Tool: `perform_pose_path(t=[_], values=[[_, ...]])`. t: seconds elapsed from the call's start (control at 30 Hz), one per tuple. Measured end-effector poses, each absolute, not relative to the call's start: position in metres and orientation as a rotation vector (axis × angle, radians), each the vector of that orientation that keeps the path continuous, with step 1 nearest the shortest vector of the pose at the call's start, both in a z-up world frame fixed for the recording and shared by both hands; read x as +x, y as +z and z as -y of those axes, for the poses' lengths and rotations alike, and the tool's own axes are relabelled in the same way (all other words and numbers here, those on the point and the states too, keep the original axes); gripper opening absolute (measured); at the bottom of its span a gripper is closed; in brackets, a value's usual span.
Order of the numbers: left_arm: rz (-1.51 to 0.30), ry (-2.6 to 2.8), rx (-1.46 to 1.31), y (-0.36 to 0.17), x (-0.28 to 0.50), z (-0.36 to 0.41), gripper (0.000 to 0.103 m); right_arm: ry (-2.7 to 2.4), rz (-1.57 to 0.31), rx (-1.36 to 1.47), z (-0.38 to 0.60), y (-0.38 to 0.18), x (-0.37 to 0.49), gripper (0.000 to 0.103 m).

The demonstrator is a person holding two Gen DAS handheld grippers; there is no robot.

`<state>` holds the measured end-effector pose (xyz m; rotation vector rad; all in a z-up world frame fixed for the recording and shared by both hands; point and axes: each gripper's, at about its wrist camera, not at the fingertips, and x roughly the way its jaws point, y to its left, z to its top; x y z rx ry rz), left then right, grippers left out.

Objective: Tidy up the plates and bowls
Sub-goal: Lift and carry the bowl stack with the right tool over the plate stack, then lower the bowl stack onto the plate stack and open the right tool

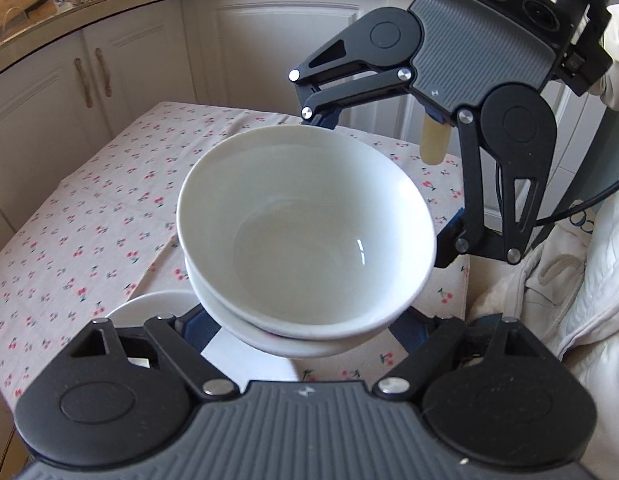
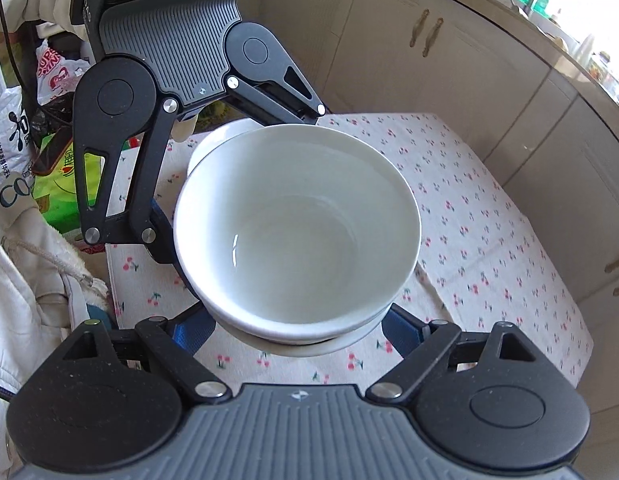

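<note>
Two nested white bowls (image 1: 305, 232) hang above the table, the upper bowl (image 2: 297, 224) seated inside the lower bowl (image 2: 309, 344). My left gripper (image 1: 305, 332) has its blue-padded fingers spread wide against the near sides of the stack. My right gripper (image 1: 381, 184) comes from the far right and its fingers bracket the stack's far sides. In the right wrist view my right gripper (image 2: 297, 332) brackets the near side and the left gripper (image 2: 237, 184) the far left side. A white plate (image 1: 149, 308) lies on the cloth below, also in the right wrist view (image 2: 217, 140).
A table with a cherry-print cloth (image 1: 89, 220) spreads under the bowls. Cream kitchen cabinets (image 1: 245, 48) stand behind it. A white padded jacket (image 1: 569, 280) lies at the table's right edge. Bags and packets (image 2: 33, 128) pile up beyond the table.
</note>
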<state>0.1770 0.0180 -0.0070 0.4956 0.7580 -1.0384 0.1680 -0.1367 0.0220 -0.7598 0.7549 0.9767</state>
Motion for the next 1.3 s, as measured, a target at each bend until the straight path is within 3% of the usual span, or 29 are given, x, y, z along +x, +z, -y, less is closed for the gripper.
perform_pose_path(t=[0.7,1.3], values=[[-0.801,-0.852,0.391,-0.015,0.185,-0.098,0.088,1.123,-0.708,-0.888,0.043,0.004,0.209,0.093],[-0.843,-0.846,0.338,-0.027,0.2,-0.107,0.088,1.127,-0.76,-0.87,0.034,-0.013,0.236,0.093]])
